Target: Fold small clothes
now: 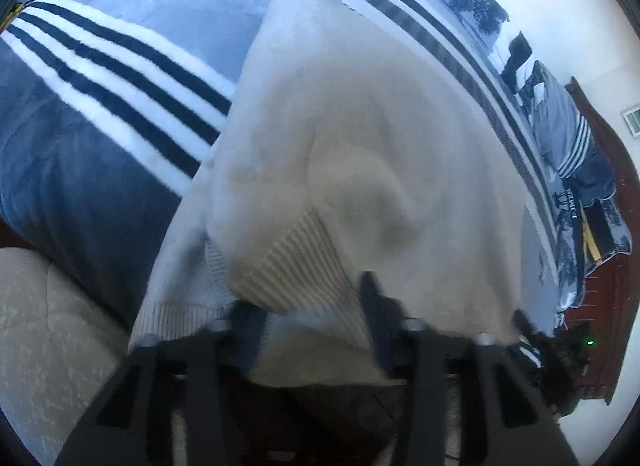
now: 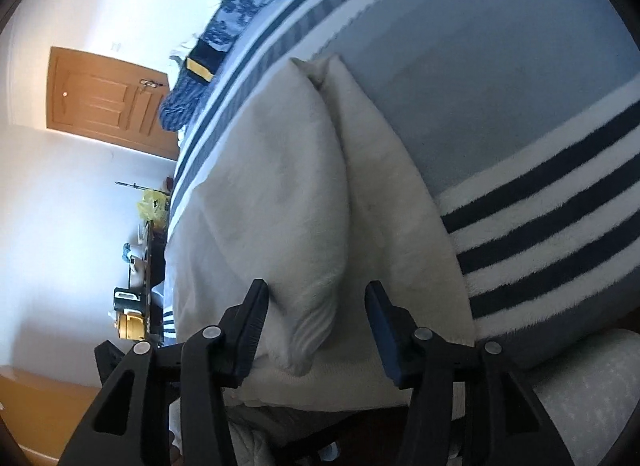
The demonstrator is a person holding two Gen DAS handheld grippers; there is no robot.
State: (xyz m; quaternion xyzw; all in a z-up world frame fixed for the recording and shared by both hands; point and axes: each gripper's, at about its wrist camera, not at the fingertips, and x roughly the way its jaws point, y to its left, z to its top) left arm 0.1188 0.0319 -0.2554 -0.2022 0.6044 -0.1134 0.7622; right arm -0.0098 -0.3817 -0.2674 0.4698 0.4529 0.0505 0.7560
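— Where's the garment from where you stand?

— The cream knitted sweater with ribbed cuffs [image 1: 344, 153] lies on the grey-blue plush blanket with dark and white stripes [image 1: 120, 65], right at the near edge of the bed. It runs lengthways straight away from both tools, cuffs and hem nearest the person.

— And the left gripper [image 1: 312, 318]?

— Spread wide, one finger either side of a ribbed cuff. The picture is smeared there, so I'd only say the cuff looks to sit between the fingers, not pinched.

— The right one?

— The right gripper [image 2: 316, 330] is just as wide open and holds nothing. A ribbed sleeve end [image 2: 312, 330] of the same sweater [image 2: 280, 193] pokes into the gap between its fingers, nearer the left finger. From that side the knit shows two long rolls lying side by side, with a crease between them pointing away up the bed.

— So which hand is nearer?

— Both sit at the near edge, much alike. I'd judge the next fold must go along that long axis, near end carried towards the far end.

— Anything else about?

— A wooden door [image 2: 108, 101] on the far wall, nothing in the way.
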